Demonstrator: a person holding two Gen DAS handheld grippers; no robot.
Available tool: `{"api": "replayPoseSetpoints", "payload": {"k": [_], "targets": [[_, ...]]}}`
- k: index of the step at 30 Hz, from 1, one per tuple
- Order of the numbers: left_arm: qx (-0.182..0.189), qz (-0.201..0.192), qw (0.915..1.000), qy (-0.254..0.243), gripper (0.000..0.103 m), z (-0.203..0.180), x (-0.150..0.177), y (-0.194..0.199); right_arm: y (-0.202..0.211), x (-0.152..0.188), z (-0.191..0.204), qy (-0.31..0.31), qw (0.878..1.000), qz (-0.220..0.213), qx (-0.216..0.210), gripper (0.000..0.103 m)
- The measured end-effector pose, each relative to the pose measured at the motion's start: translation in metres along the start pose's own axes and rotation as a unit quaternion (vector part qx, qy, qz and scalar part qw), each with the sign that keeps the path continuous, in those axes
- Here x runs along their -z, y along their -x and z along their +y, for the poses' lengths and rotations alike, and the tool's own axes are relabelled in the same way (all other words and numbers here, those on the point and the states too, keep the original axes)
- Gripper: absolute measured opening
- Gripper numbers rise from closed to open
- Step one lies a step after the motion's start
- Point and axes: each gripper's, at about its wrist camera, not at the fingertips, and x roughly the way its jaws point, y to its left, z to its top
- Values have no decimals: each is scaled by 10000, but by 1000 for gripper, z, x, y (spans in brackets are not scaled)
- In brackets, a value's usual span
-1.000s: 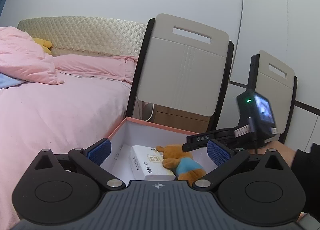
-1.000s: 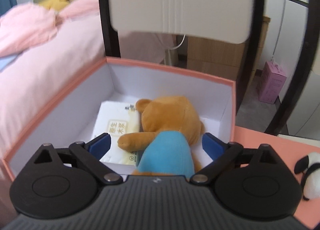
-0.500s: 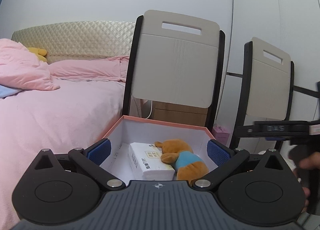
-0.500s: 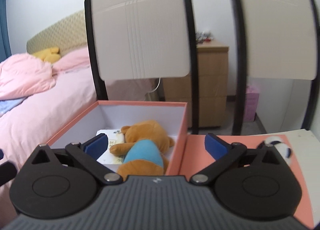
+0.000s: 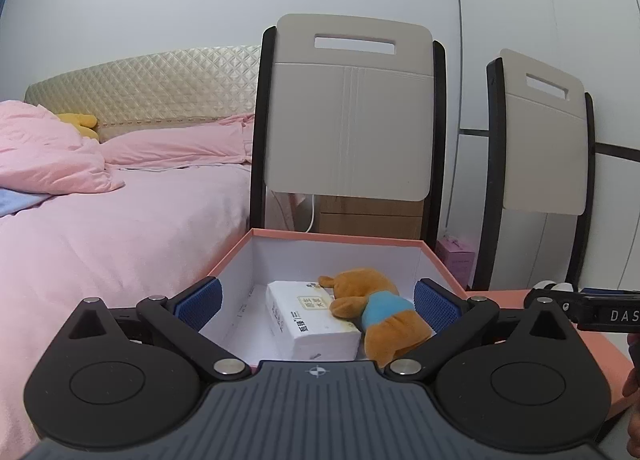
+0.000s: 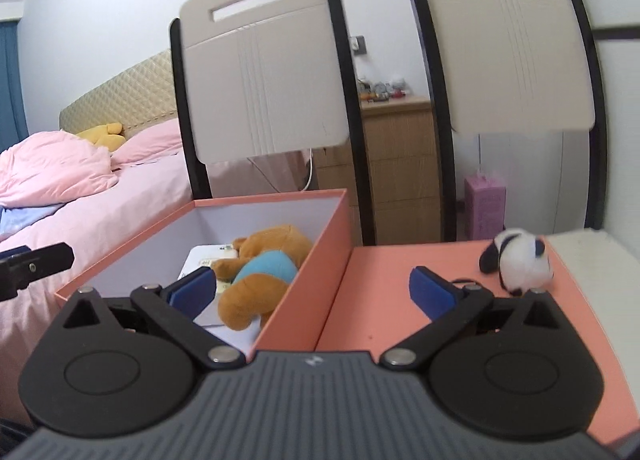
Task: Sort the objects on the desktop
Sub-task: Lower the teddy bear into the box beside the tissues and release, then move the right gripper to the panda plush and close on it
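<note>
My left tongs (image 5: 316, 306) hang wide open over the near edge of the salmon-pink box (image 5: 336, 238), with nothing between the blue pads (image 5: 200, 302). Inside the box, a white tissue pack (image 5: 312, 318) lies on the white floor, and the brown teddy in a blue shirt (image 5: 374, 310) lies on its side just right of it, one paw resting on the pack's top.

My right tongs (image 6: 312, 290) are also spread wide and hold nothing. They straddle the box's right wall (image 6: 304, 280): the left pad (image 6: 192, 290) sits over the box interior near the teddy (image 6: 260, 268), the right pad (image 6: 432, 294) over the flat pink lid (image 6: 400, 300) that lies just beside the box on the tabletop. A small panda plush (image 6: 516, 262) sits on the far right part of that lid, just beyond my right finger and apart from it. A pale strip of tabletop (image 6: 600, 260) shows to the right of the lid.

Two beige chair backs (image 6: 264, 71) with black frames stand beyond the box. A bed with pink bedding (image 5: 112, 219) fills the left, a yellow plush (image 5: 78, 123) near its quilted headboard. A wooden cabinet (image 6: 396, 167) and a small pink carton (image 6: 486, 205) stand on the floor behind the chairs.
</note>
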Motion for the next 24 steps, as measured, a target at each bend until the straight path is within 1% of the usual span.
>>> {"api": "replayPoseSetpoints", "payload": {"k": [4,8,13,24], "targets": [[54,22,10000,-55,103,-4,1,0,-2,2,-3,-71,10000,7,-65,103],[80,28,9999,-98,103,-6,2,1,2,-1,-7,-231,9995,-147,-127,103],[75,38,9999,-69,103,-6,3,1,2,0,-9,-299,9995,-94,-39,103],[60,77,9999,-96,103,-11,3,-1,5,2,-9,-193,9997,-73,112,103]]}}
